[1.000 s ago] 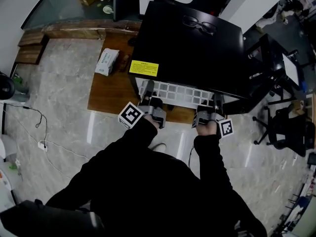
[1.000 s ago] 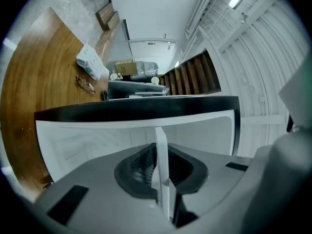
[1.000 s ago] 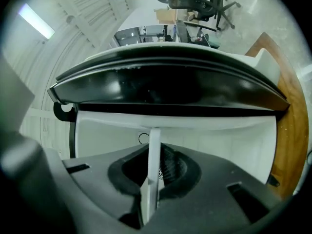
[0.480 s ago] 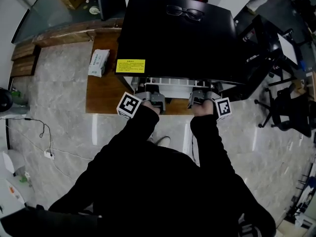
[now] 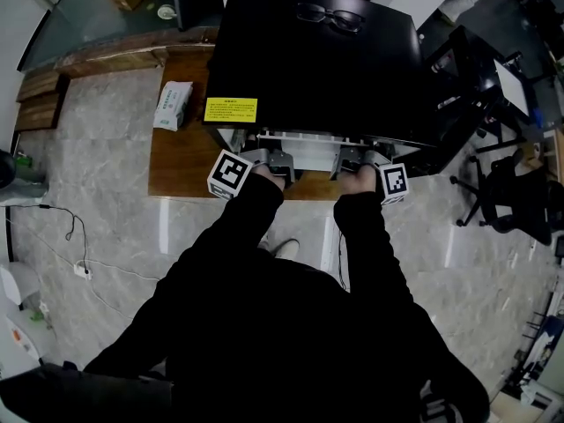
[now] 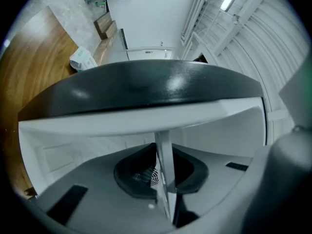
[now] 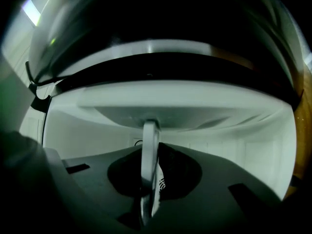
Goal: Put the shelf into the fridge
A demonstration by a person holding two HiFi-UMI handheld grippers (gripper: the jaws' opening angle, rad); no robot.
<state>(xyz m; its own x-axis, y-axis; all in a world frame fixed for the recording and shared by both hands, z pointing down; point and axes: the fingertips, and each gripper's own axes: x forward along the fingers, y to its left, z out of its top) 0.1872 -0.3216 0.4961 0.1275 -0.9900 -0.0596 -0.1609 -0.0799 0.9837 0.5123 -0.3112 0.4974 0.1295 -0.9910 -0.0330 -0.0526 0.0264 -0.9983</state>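
Observation:
The black fridge [image 5: 317, 69] stands open toward me, its white inside filling both gripper views. Of the white wire shelf [image 5: 304, 141], only a narrow front strip shows under the fridge's top edge. My left gripper [image 5: 271, 159] is shut on the shelf's front edge at the left, and my right gripper [image 5: 354, 159] is shut on it at the right. In the left gripper view the shelf's edge [image 6: 163, 169] runs as a thin white bar between the left gripper's [image 6: 165, 184] jaws. In the right gripper view the shelf's rim [image 7: 150, 155] is pinched the same way by the right gripper [image 7: 147, 184].
A pair of glasses [image 5: 330, 16] lies on the fridge top, and a yellow label [image 5: 231, 109] sits at its front left corner. The fridge rests on a wooden platform [image 5: 176, 161] with a tissue pack [image 5: 172, 106]. Office chairs [image 5: 507, 205] stand at the right.
Both grippers have moved toward the fridge, and the shelf has slid further in. A wide grid of wire showed a second ago; only a thin strip shows now.

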